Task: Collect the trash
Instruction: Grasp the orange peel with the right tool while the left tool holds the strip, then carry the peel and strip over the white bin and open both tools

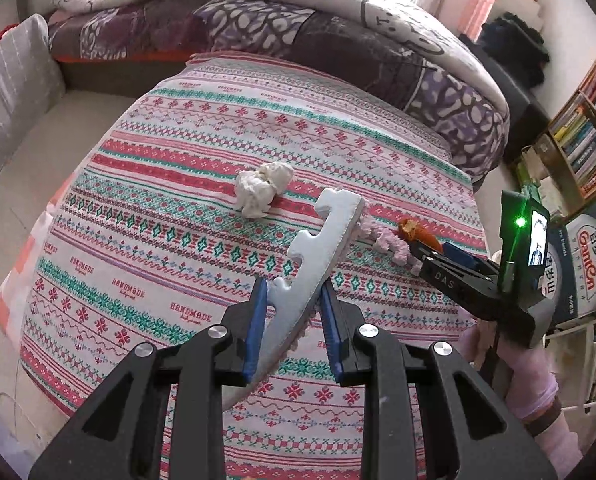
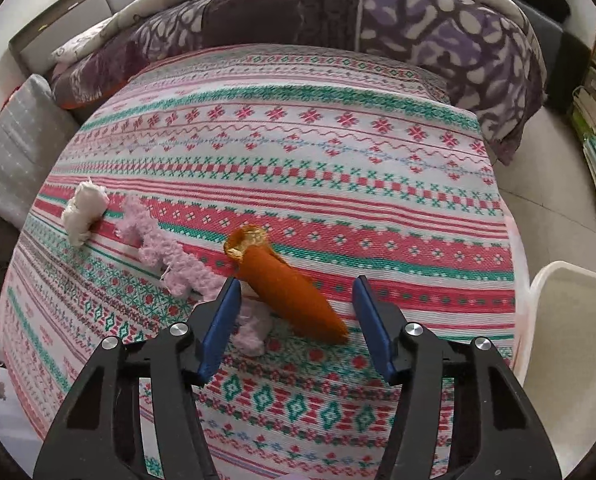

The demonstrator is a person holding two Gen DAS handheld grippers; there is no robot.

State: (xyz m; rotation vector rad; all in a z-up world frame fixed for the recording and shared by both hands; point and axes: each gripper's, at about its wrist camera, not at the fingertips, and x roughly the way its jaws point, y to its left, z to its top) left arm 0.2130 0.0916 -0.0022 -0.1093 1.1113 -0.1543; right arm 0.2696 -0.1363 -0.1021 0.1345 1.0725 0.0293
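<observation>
My left gripper [image 1: 293,292] is shut on a grey-white foam strip [image 1: 321,248] with jigsaw teeth and a pink fuzzy underside, held tilted above the patterned bedspread [image 1: 158,208]. A crumpled white tissue [image 1: 262,188] [image 2: 84,212] lies on the bed beyond it. A second pink fuzzy strip [image 2: 166,252] [image 1: 385,242] lies between the tissue and an orange cone-shaped wrapper [image 2: 290,292] [image 1: 411,230]. My right gripper [image 2: 298,284] [image 1: 417,254] straddles the wrapper. Its left pad sits close to the wrapper's side and the right pad stands apart from it.
A folded purple and white quilt [image 2: 437,40] lies across the far end of the bed. A grey pillow [image 1: 10,100] is at the left. A white bin [image 2: 569,320] stands off the bed's right edge. A bookshelf [image 1: 589,132] and a printed box [image 1: 585,264] are further right.
</observation>
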